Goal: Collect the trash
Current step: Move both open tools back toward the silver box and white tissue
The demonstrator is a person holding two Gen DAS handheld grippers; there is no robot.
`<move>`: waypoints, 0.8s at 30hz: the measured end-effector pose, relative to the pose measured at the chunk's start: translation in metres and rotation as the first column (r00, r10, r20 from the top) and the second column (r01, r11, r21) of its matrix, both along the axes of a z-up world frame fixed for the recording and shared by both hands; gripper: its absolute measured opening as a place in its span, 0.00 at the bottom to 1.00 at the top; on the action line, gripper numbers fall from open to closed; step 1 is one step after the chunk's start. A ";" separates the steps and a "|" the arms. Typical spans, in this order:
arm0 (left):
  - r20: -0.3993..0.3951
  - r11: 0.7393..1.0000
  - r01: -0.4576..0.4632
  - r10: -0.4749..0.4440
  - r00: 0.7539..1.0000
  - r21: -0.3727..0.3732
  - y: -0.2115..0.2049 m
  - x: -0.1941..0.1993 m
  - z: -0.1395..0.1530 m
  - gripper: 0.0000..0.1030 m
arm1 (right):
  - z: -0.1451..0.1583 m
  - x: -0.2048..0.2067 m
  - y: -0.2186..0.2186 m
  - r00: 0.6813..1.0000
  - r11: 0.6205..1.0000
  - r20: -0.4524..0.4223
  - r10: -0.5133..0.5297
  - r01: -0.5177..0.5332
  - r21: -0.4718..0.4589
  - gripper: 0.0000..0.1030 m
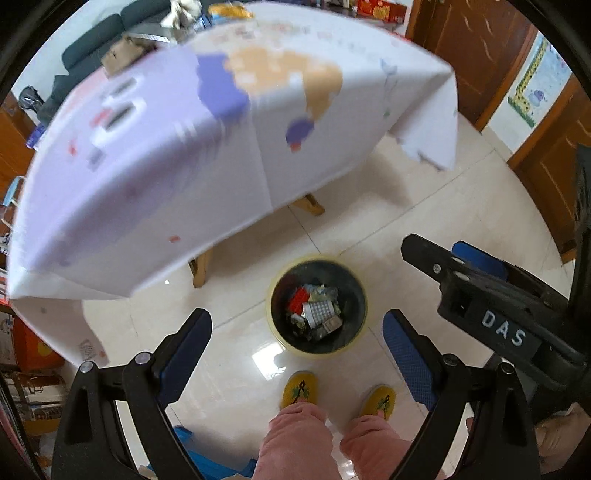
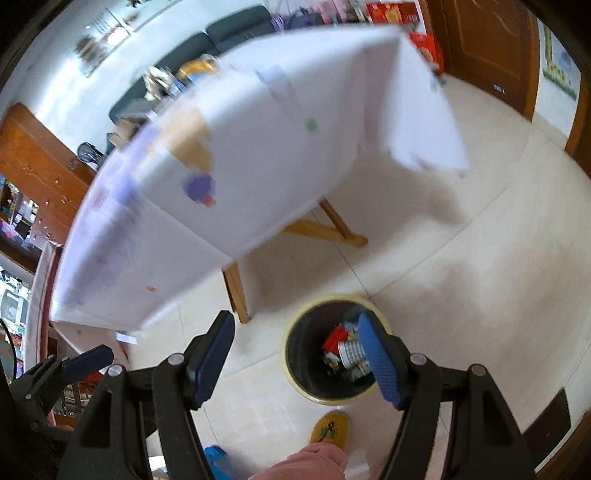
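— Trash [image 1: 316, 314] sits in the bin [image 1: 275, 295] on the tiled floor [image 1: 443, 229], a heap of crumpled wrappers with a red piece and a white gridded one on top. Where are your tongs?

— Both hang above it. My left tongs [image 1: 297, 339] are spread wide with nothing between the blue pads; the bin shows in the gap between them. My right tongs [image 2: 295, 354] are just as wide and bare, and their right finger crosses the bin's rim in that view.

— And the bin itself?

— Round, dark inside, pale yellow rim. It stands on the floor just off the near corner of the desk [image 1: 147, 177], close to one of its wooden legs [image 1: 201, 266], and right in front of my yellow slippers [image 1: 300, 387].

— What is on the desk?

— A white and lilac cloth with orange and purple patches drapes over its edges. Boxes and clutter [image 1: 221, 11] sit along its far edge, too blurred to name.

— Do the two tongs touch?

— No. From the left wrist view my right tongs appear near the right edge, apart from the left ones.
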State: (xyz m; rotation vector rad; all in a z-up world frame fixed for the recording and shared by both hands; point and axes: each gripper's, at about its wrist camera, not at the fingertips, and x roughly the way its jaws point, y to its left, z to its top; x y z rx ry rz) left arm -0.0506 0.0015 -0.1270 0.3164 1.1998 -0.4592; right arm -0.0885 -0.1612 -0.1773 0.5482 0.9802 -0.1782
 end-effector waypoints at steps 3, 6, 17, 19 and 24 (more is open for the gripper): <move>0.017 1.000 -0.018 0.018 1.000 -0.013 -0.001 0.002 0.036 0.90 | 0.030 0.000 0.001 0.999 1.000 0.037 0.015 -0.014 -0.013 0.68; 0.034 0.998 -0.036 0.037 0.999 -0.041 0.002 0.004 0.063 0.90 | 0.063 0.000 0.000 0.997 0.999 0.069 0.029 -0.028 -0.021 0.68; 0.132 0.989 -0.085 0.101 0.986 -0.121 0.009 0.023 0.134 0.90 | 0.158 0.024 -0.007 0.990 0.983 0.058 0.130 -0.121 -0.135 0.68; 0.148 0.987 -0.090 0.109 0.983 -0.131 0.010 0.029 0.145 0.90 | 0.179 0.032 -0.004 0.984 0.973 0.069 0.164 -0.150 -0.175 0.68; 0.190 0.984 -0.095 0.122 0.974 -0.150 0.014 0.046 0.172 0.90 | 0.221 0.051 0.003 0.970 0.948 0.098 0.223 -0.193 -0.253 0.68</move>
